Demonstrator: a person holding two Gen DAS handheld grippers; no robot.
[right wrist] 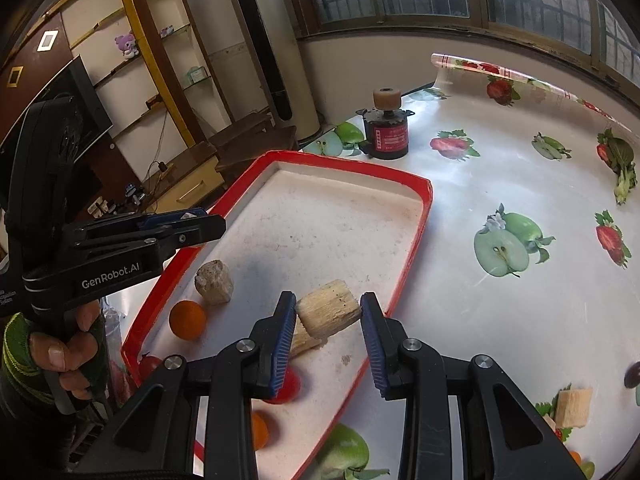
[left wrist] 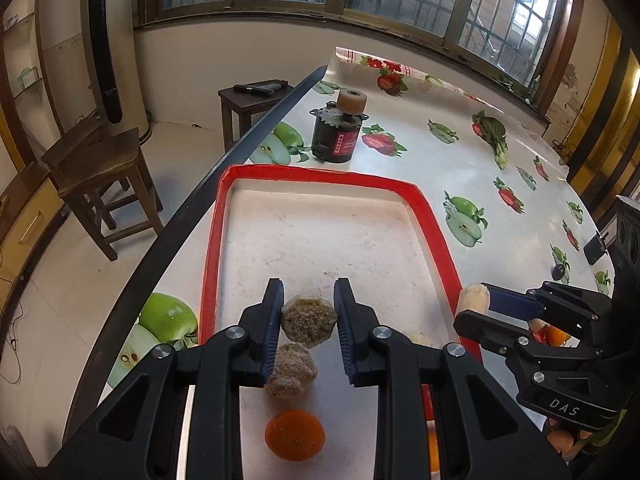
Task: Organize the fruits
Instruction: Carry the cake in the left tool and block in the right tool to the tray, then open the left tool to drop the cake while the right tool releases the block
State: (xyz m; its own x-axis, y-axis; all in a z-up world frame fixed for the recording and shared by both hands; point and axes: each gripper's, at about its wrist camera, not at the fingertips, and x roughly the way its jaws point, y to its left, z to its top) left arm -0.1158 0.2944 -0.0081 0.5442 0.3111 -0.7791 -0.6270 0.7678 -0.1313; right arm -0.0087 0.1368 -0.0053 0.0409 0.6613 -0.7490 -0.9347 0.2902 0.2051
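Observation:
A red-rimmed white tray (left wrist: 332, 178) (right wrist: 412, 236) lies on the fruit-print table. My left gripper (left wrist: 308, 308) is open around a brown rough chunk (left wrist: 308, 320) in the tray; a second chunk (left wrist: 291, 372) and an orange (left wrist: 294, 435) lie nearer me. My right gripper (right wrist: 329, 312) is open around a pale fibrous cane piece (right wrist: 328, 314) over the tray's right side; another pale piece (right wrist: 302, 340) lies beneath it. In the right wrist view one brown chunk (right wrist: 214, 282), the orange (right wrist: 187, 319) and a red fruit (right wrist: 286, 386) show in the tray.
A black motor with a tan wheel (left wrist: 338, 128) (right wrist: 386, 128) stands beyond the tray. A pale cube (right wrist: 573, 406) and a dark fruit (right wrist: 633, 376) lie on the table at right. Wooden stools (left wrist: 100, 168) stand left of the table edge.

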